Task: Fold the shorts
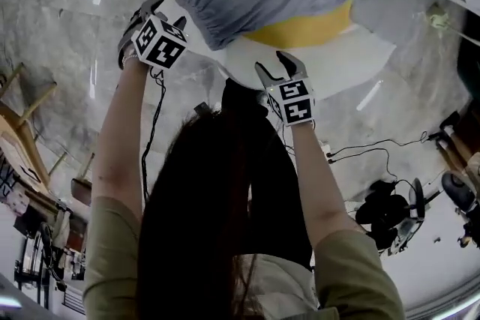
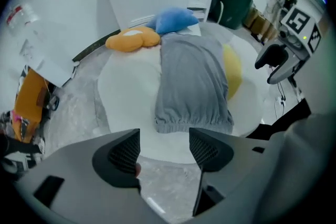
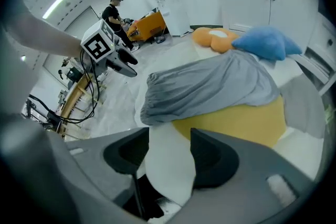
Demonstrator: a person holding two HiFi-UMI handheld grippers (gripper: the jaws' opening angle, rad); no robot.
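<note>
The grey shorts [image 2: 191, 81] lie flat on the round white table [image 2: 126, 92], partly on top of a yellow cloth [image 2: 233, 73] that shows along their right side. Neither tool holds them. The left gripper [image 1: 166, 13] hangs over the table's near edge with its jaws apart and only table and floor between them. The right gripper [image 1: 271, 64] hovers close by over the rim, its jaws also released and empty, as the right gripper view confirms. The shorts form a narrow, fairly even strip, so a first lengthwise fold seems to be done and the moment looks like a pause between folds. The strip's long axis runs away from the person, from the near rim towards the orange cushion [image 2: 131, 39] and blue cushion [image 2: 176, 19] at the far side. Its gathered elastic edge [image 2: 194, 124] points back at the person and lies just inside the rim. The next move probably calls for both grippers to come down on the two corners of one short end, most handily the gathered one, and pinch only the grey layers without catching the yellow cloth beneath. That end would then be carried along the long axis and laid on the far end, halving the length.
</note>
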